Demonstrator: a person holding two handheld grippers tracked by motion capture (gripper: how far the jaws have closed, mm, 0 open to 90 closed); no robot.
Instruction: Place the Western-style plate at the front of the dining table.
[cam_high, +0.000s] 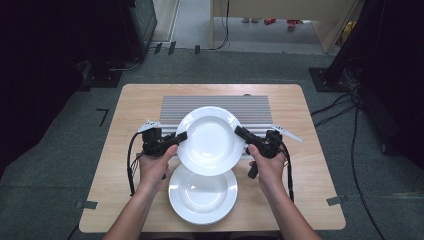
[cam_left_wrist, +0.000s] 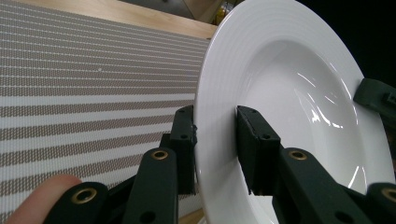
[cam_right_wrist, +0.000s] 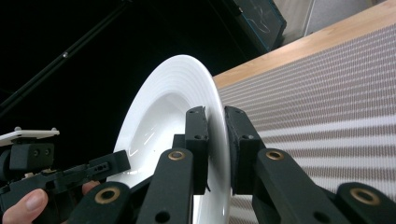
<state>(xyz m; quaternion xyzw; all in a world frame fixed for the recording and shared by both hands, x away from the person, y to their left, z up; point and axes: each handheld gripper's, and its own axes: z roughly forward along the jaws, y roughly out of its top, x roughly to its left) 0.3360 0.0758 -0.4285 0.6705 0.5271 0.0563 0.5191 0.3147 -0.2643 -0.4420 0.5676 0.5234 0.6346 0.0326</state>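
A white deep plate (cam_high: 210, 140) hangs tilted above the table, held at both sides. My left gripper (cam_high: 181, 136) is shut on its left rim, and the left gripper view shows the plate (cam_left_wrist: 299, 93) with the jaws pinching its rim, my left gripper (cam_left_wrist: 215, 140) at the edge. My right gripper (cam_high: 239, 132) is shut on the right rim; in the right gripper view the plate (cam_right_wrist: 163, 116) stands edge-on with my right gripper (cam_right_wrist: 215, 140) clamped on it. A second white plate (cam_high: 202, 194) lies flat on the table below, near the front edge.
A grey striped mat (cam_high: 216, 107) covers the middle back of the wooden table (cam_high: 125, 130). Cables trail from both grippers. Dark equipment and cables stand on the floor around the table.
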